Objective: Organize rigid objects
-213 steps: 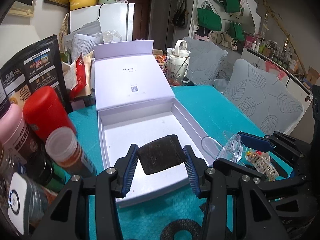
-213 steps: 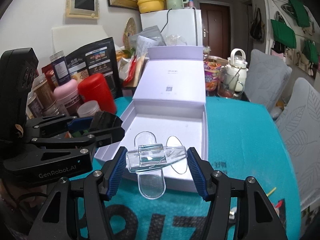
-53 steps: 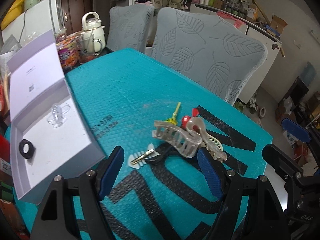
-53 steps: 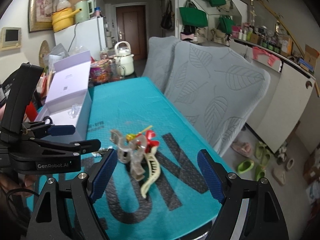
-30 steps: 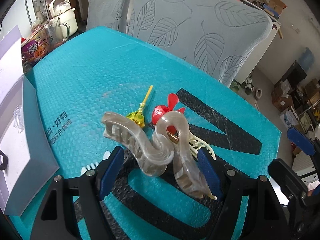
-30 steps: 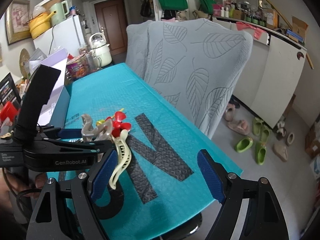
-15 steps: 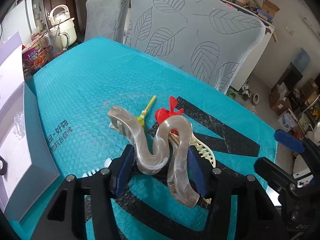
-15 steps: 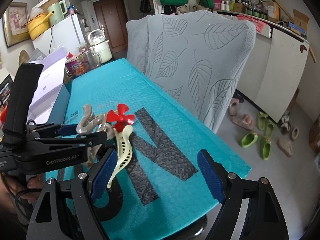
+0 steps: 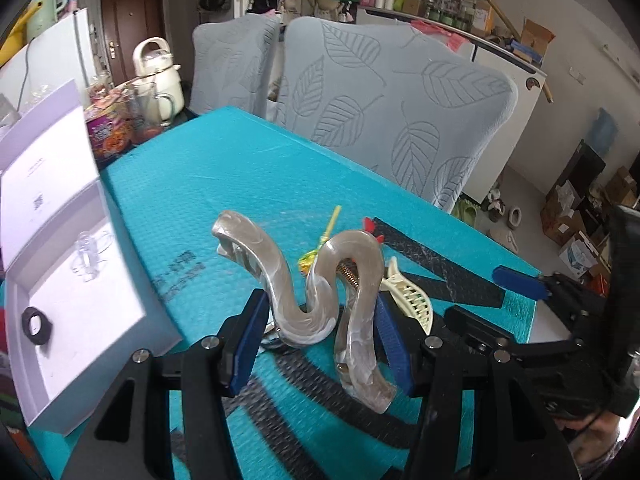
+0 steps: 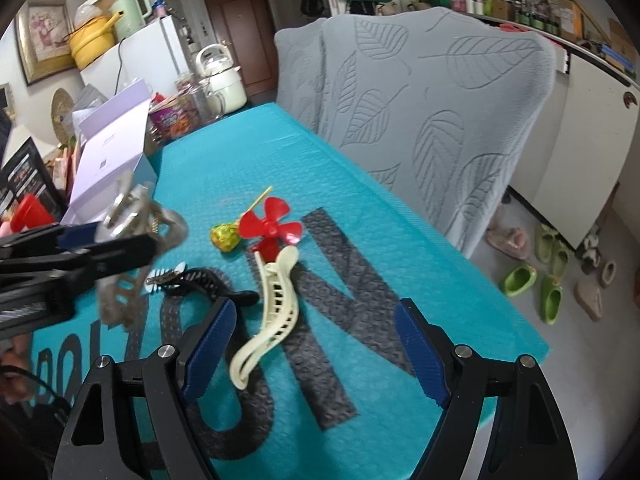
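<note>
L gripper (image 9: 320, 344) pinching wavy translucent grey-beige plastic claw hair clip (image 9: 304, 288) across its S-curve, held clear of teal bubble-textured table mat (image 9: 224, 184). Judged light, stiff, glossy so prob. slippery; spring hinge could give if squeezed at the handles, mid-body hold looks safer. R gripper (image 10: 316, 348) jaws spread, nothing between pads, hovering over cream plastic banana hair clip (image 10: 272, 320) lying on mat. Open white box (image 9: 72, 300) w/ lilac lid to the left, likely the destination

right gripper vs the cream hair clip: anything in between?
Nothing. In the right wrist view the right gripper stands open and the cream hair clip lies on the teal mat within the gap, near the left finger, untouched.
</note>
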Demonstrator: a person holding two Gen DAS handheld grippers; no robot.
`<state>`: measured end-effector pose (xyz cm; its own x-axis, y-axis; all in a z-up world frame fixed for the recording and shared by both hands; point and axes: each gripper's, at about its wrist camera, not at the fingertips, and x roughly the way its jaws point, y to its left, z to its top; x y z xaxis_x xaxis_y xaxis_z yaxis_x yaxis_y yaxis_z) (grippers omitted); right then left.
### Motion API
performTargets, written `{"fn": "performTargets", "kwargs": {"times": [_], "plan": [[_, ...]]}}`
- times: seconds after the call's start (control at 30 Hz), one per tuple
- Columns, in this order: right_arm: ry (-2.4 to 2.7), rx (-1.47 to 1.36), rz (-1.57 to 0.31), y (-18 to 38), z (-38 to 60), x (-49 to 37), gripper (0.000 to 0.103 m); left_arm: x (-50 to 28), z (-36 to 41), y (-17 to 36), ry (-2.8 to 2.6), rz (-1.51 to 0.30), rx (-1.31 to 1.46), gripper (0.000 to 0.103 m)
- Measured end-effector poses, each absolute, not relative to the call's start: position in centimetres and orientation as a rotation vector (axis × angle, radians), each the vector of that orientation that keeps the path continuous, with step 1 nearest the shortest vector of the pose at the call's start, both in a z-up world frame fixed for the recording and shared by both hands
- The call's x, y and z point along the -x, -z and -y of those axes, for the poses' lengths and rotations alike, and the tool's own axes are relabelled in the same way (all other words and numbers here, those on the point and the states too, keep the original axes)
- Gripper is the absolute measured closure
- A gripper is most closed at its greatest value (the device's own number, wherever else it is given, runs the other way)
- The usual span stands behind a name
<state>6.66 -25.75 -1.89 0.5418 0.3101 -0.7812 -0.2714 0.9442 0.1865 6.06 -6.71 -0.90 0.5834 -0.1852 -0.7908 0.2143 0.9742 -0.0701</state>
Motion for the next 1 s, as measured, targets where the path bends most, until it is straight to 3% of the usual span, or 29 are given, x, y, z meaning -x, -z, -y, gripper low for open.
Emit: {"fn": "performTargets", "kwargs": {"times": [0.23, 0.33, 0.4, 0.53, 0.57, 0.6, 1.0], "plan": [[-0.382, 0.005, -0.97, 3.7, 23.3, -7.4, 0.035, -4.4, 4.2, 1.0, 0.169, -0.929, -0.016, 0.049], [-0.389, 0.032, -0.984, 4.3, 22.5, -7.6, 0.044, -3.9, 3.6, 1.5, 0.152, -0.942, 0.003, 0.049], [-0.379, 0.048, -0.994, 4.8, 22.1, -7.7, 0.055, -3.8, 3.1, 1.9, 0.147, -0.952, 0.013, 0.049], [-0.347, 0.099, -0.99, 5.5, 21.6, -7.9, 0.062, -3.7, 2.7, 2.5, 0.145, -0.967, 0.032, 0.049], [-0.342, 0.11, -0.982, 5.6, 21.5, -7.8, 0.067, -3.7, 2.7, 2.5, 0.146, -0.968, 0.034, 0.049], [-0.328, 0.124, -0.975, 5.6, 21.4, -7.9, 0.08, -3.7, 2.7, 2.6, 0.146, -0.97, 0.035, 0.049], [-0.293, 0.092, -0.941, 3.8, 22.5, -6.6, 0.082, -3.5, 2.3, 2.8, 0.16, -0.966, 0.044, 0.049]]}}
